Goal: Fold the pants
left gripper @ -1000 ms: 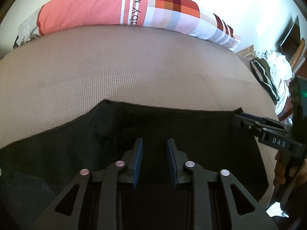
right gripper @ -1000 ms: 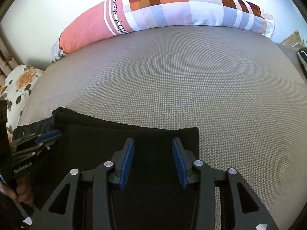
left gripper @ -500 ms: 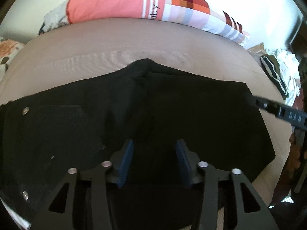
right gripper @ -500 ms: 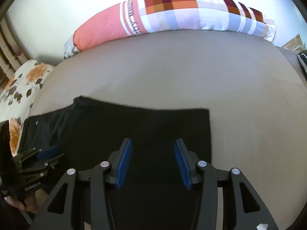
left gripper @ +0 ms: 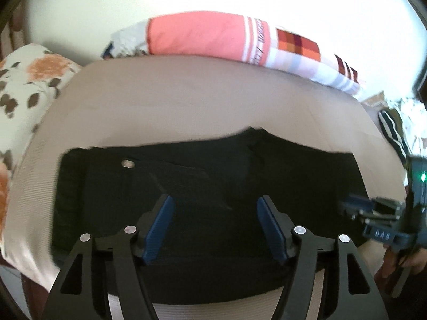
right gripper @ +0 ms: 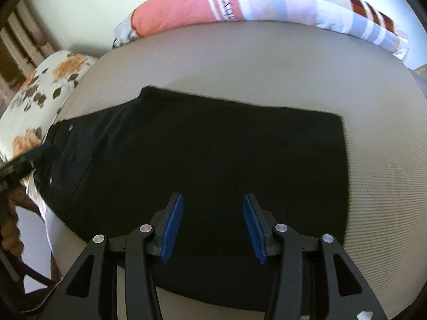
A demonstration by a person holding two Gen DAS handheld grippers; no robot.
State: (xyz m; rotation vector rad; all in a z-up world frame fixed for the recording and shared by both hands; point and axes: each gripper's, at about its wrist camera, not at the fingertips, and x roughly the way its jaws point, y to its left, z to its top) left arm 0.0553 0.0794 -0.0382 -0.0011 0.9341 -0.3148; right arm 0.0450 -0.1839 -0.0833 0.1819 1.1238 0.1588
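Now, with the black pants lying folded flat across the middle of the beige mattress, bring the widening, empty left gripper and parted, empty right gripper low onto opposite edges before pinching evenly.

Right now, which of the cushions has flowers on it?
The white cushion at the bed's left edge, printed with orange flowers; the long bolster behind is pink and checked.
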